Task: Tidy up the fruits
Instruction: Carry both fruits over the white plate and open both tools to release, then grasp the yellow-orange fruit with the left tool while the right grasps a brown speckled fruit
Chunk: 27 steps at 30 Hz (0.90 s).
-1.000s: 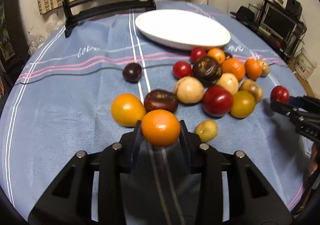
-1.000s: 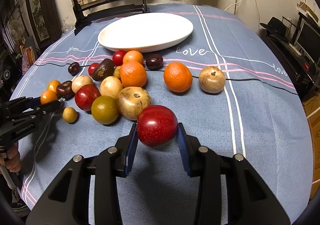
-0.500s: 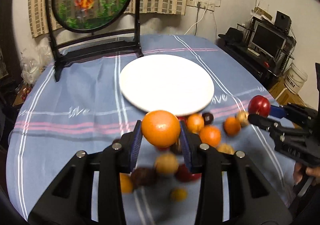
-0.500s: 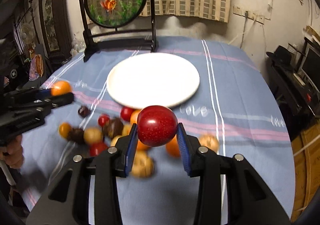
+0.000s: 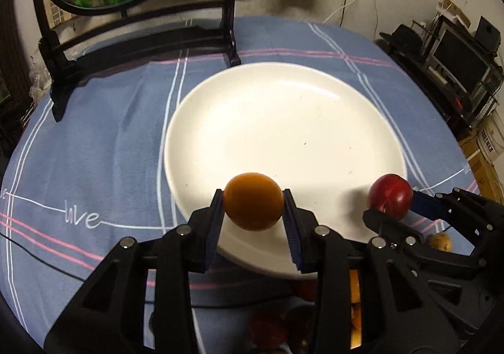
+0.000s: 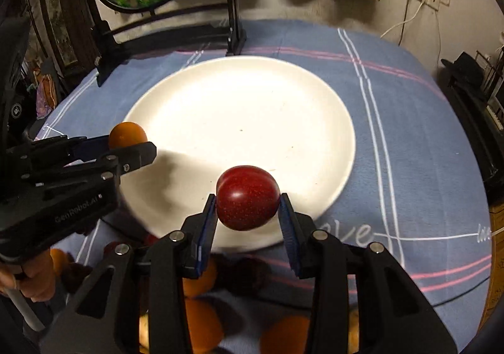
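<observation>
The left gripper [image 5: 253, 212] is clamped on an orange [image 5: 253, 201], the right gripper [image 6: 248, 207] on a red plum [image 6: 248, 201], both above the plate's [image 5: 283, 121] near rim. Both fruits look smooth, firm and light, probably slippery; the fingers pinch them at their widest.

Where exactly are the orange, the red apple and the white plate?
orange [image 5: 253, 205], left wrist view, middle of its front face.
red apple [image 6: 248, 201], right wrist view, middle of its speckled skin.
white plate [image 6: 239, 121], right wrist view, bare centre of the dish.
</observation>
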Each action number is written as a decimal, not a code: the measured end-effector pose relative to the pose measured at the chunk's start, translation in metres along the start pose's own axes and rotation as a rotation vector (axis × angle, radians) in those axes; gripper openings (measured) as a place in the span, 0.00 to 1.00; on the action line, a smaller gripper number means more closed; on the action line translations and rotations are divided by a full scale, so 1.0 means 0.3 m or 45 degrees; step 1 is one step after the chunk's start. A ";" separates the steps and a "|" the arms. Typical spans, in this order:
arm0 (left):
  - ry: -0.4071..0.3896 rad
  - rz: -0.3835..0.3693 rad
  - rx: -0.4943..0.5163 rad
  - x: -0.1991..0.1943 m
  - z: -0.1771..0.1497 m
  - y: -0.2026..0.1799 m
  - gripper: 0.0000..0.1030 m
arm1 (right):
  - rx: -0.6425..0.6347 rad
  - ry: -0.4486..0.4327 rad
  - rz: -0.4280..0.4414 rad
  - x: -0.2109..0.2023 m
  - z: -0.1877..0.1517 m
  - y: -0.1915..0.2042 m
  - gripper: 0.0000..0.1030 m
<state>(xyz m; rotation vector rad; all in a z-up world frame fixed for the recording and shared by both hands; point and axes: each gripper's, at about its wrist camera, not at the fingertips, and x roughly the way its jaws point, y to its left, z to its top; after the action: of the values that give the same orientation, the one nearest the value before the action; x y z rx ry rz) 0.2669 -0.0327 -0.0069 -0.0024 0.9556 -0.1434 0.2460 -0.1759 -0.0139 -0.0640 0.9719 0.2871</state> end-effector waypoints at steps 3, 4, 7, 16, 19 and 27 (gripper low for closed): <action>0.002 0.020 -0.003 0.025 -0.006 -0.004 0.53 | -0.005 -0.006 -0.031 0.018 0.005 0.004 0.52; -0.016 0.032 -0.005 0.022 -0.007 -0.003 0.61 | 0.000 -0.016 -0.047 0.014 0.007 0.003 0.59; -0.031 0.018 -0.007 0.000 -0.012 0.001 0.62 | -0.007 -0.041 -0.066 -0.006 0.009 0.003 0.59; -0.095 -0.017 0.009 -0.173 -0.098 0.034 0.71 | 0.089 -0.139 -0.020 -0.184 -0.093 -0.049 0.60; -0.129 -0.003 0.023 -0.242 -0.155 0.047 0.75 | 0.092 -0.154 -0.027 -0.244 -0.166 -0.052 0.60; -0.151 0.037 0.017 -0.372 -0.354 0.098 0.79 | 0.119 -0.167 -0.027 -0.358 -0.352 -0.017 0.60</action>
<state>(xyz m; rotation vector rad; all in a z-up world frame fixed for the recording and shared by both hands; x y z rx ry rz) 0.1207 0.0167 0.0207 0.0155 0.8356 -0.1216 0.1057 -0.2225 0.0144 0.0297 0.8524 0.2235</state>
